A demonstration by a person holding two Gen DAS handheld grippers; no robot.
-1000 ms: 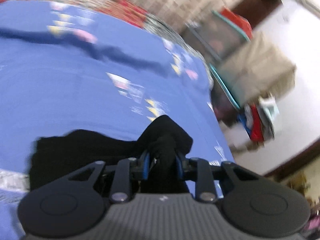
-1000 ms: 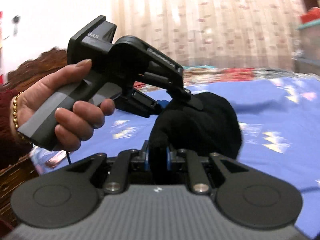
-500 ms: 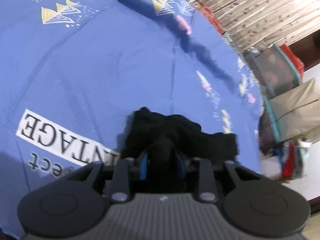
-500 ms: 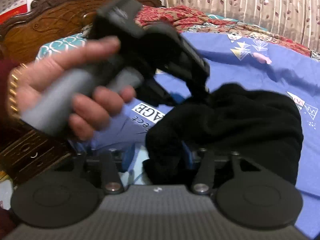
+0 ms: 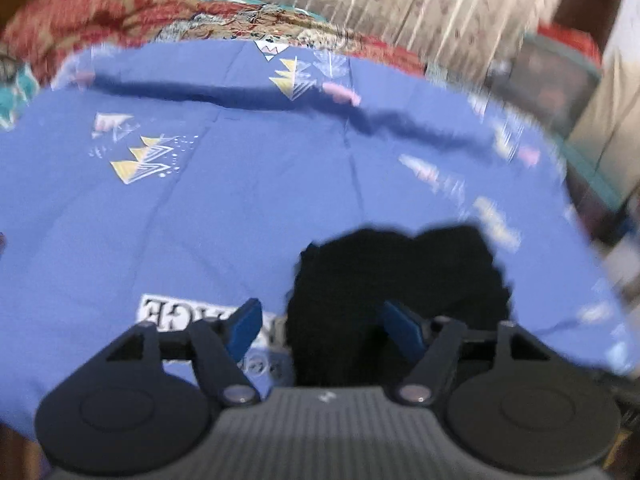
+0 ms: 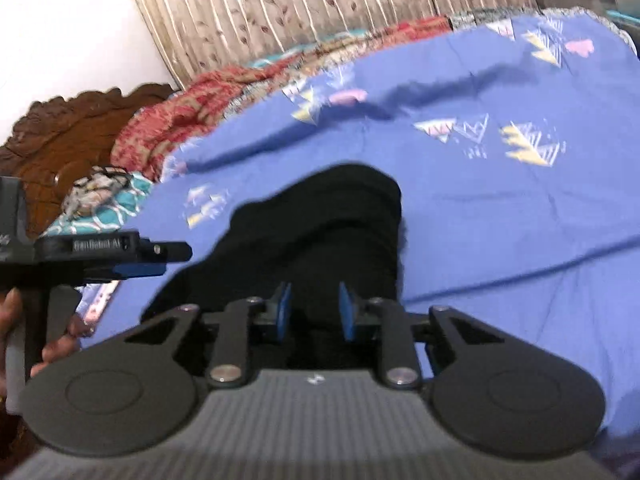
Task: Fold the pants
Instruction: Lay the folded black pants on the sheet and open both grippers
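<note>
Your left gripper [image 5: 326, 326] has its blue fingers [image 5: 244, 326] spread wide and grips nothing; the black pants [image 5: 400, 288] lie bunched just ahead of it, nearer its right finger, with blue bedsheet [image 5: 220, 220] showing between the left finger and the cloth. In the right wrist view that same left gripper [image 6: 160, 260] reaches in from the side, level with the near end of the pants and just beside them, held in your left hand [image 6: 24, 344].

Your right gripper [image 6: 314, 312] is parted too, more narrowly, and its fingers [image 6: 283, 312] sit either side of the near edge of the pants [image 6: 320, 232] without pinching them. You cannot tell from this view whether the pads touch the fabric.

Beneath the pants, the bedsheet [image 6: 500, 216] is printed with yellow and white triangles, and a white label with black letters [image 5: 160, 312] lies next to the pants by your left gripper. Beyond the pants, a red patterned blanket [image 6: 180, 120] runs along the sheet's far edge, a carved wooden headboard [image 6: 68, 128] stands beside it, and a leaf-print curtain [image 6: 300, 8] hangs behind.
</note>
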